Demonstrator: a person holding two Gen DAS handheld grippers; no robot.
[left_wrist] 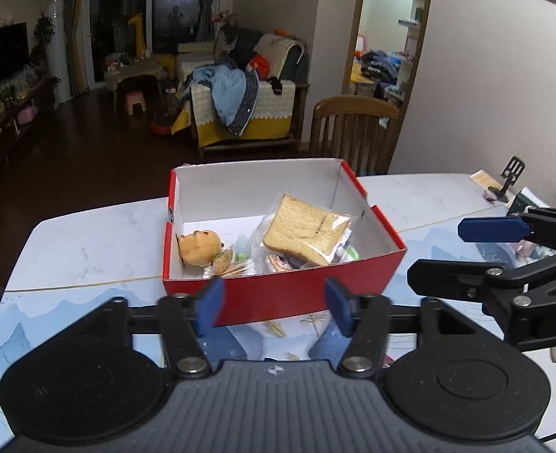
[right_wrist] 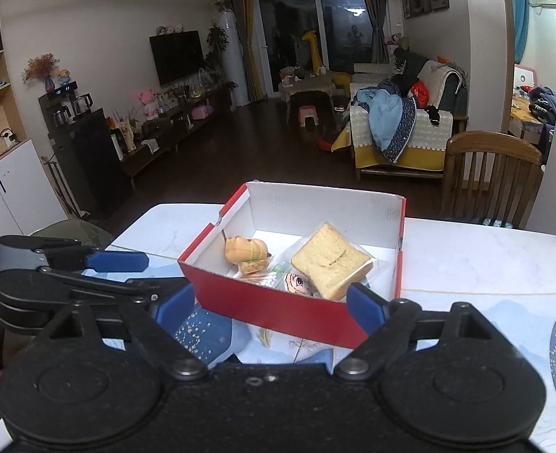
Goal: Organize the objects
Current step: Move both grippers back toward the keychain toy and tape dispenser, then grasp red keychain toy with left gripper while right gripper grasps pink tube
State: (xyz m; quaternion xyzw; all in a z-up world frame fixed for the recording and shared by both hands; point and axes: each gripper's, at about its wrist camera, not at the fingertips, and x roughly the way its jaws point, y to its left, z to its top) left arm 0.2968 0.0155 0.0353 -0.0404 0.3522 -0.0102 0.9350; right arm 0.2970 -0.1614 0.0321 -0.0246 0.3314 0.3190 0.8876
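1. My left gripper (left_wrist: 274, 304) has its blue pads spread, with nothing between them; it hangs just near of the box.
2. My right gripper (right_wrist: 270, 307) is spread wider still and also holds nothing; it sits near the box's near right corner.
3. The box (left_wrist: 278, 287) is an open cardboard rectangle, glossy red outside and matt white inside, standing on the table (left_wrist: 89, 249).
4. Inside, to the right, a square slice of bread (left_wrist: 302, 232) lies tilted in a clear crinkled wrapper, leaning on the things under it.
5. To the left lies a smooth yellow plastic toy (left_wrist: 198, 247), rounded, resting against the left wall.
6. Between them sit a small clear bottle (left_wrist: 242, 245) with a green label and a bundle of cotton swabs (left_wrist: 236, 270) near the near wall.
7. A round item with a drawn face (right_wrist: 298, 283) pokes out beneath the bread.
8. The table is pale marble-like stone, with a blue-and-white printed mat (left_wrist: 51, 321) on its near part.
9. A slatted wooden chair (left_wrist: 355, 128) stands at the far right of the table.
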